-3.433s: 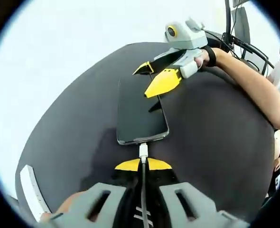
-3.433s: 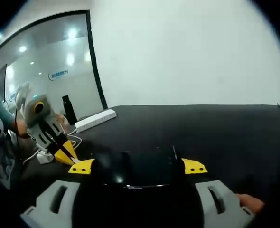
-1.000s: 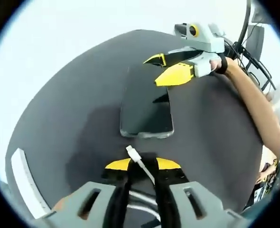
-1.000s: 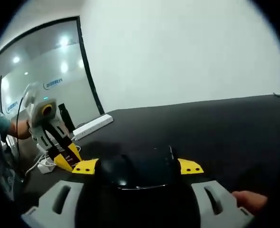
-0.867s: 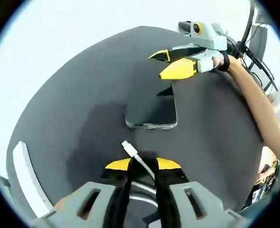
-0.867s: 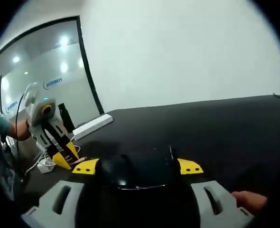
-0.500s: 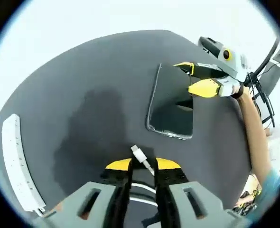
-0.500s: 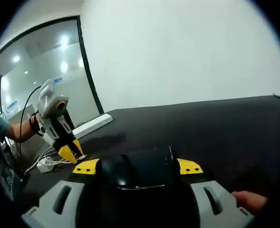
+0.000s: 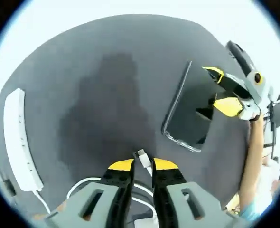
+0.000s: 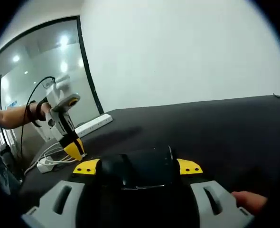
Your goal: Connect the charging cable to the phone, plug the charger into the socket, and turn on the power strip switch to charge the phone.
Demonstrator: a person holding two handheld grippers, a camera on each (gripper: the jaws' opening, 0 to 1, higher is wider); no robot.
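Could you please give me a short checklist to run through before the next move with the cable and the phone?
1. Cable connector held in the left tongs: ok, clamped between the yellow tips.
2. Connector plugged into the phone: not ok, they are apart.
3. Phone held by the right tongs: ok, jaws on its two sides.
4. Power strip lying on the table: ok.
5. Charger plugged into the strip: cannot tell.
6. Strip switch on: cannot tell.

A matt black cloth-like table top (image 9: pixel 83 71) is soaking up light. The phone (image 9: pixel 190 111) is showing glossy glass, the power strip (image 9: pixel 17 137) and cable plug (image 9: pixel 143 156) smooth white plastic.
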